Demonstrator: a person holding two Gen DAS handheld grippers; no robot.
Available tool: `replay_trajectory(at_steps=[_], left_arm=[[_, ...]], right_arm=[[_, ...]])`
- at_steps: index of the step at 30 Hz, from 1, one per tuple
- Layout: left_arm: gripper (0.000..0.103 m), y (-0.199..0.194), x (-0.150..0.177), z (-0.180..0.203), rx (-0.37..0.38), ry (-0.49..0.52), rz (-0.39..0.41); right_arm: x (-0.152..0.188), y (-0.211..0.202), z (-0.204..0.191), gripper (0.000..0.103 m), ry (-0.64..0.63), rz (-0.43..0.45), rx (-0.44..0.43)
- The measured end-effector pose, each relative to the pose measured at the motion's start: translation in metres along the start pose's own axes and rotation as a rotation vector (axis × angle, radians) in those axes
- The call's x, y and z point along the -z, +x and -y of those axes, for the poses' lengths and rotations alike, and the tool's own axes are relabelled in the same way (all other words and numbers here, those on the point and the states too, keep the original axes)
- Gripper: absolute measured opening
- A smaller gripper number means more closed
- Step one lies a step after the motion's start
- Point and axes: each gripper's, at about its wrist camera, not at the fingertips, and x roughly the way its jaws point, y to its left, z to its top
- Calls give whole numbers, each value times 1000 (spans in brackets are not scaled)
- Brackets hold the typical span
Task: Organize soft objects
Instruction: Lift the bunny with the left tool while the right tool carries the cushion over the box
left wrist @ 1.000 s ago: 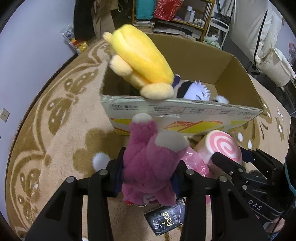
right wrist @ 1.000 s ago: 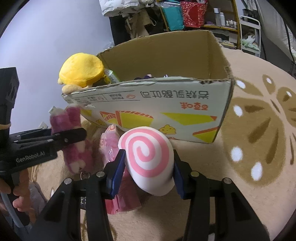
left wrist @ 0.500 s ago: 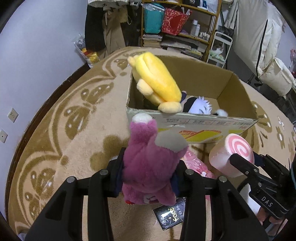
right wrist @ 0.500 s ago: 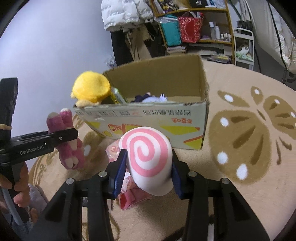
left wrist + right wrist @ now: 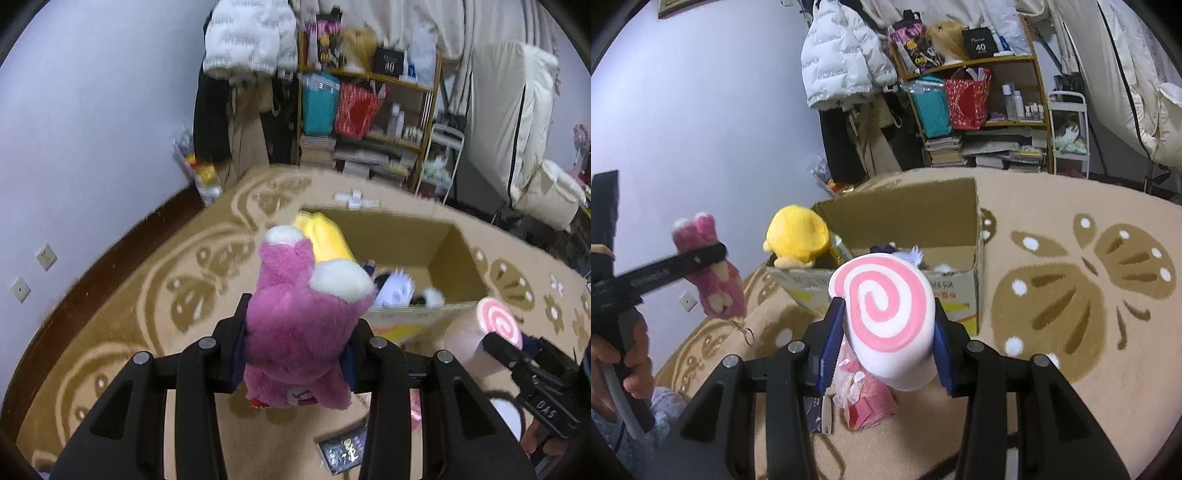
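Above the patterned carpet (image 5: 1071, 387), I had both toys lifted clear of the floor. My left gripper (image 5: 293, 354) was clenched on the pink bear (image 5: 299, 332), its fingers (image 5: 236, 350) sunk into the fur at the waist; my right gripper (image 5: 886, 345) was grasping the swirl cushion (image 5: 882, 314) across its flat sides, spiral facing me. Both toys looked light and very soft, so I judged they would squash rather than slip, and nothing about them seemed fragile. The bear's body bulged over the fingers, which told me a mid-body hold was the sound one; a grip on a limb would likely let it swing. The cushion, being rounder and firmer-looking, seemed best pinched through its middle.

The cardboard box (image 5: 964, 218) stood open on the carpet ahead of both grippers, with a yellow plush (image 5: 798, 236) draped over its near left corner and a white-haired doll (image 5: 397, 290) lying inside. A pink packet (image 5: 866, 398) and a dark packet (image 5: 343, 448) lay on the carpet beneath my grippers.

Around it the room was crowded: a shelf (image 5: 979, 99) stacked with bags and books, a white jacket (image 5: 842, 55) hanging beside it, and pale bedding (image 5: 517, 110) at the right.
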Motion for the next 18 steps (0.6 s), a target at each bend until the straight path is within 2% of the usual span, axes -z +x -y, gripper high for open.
replay_trajectory(at_steps=[5,11,18], left_arm=[[39,-17,-18,5,14,23,91],[39,-13,-28,14,6,49,100],[39,-2,-41,27,69,89,133]], right_arm=[[-8,-3,3,46,-18,34,-6],[-21,-4,10,46,-38,73,7],[-33,9,15,47,-26,75,21]])
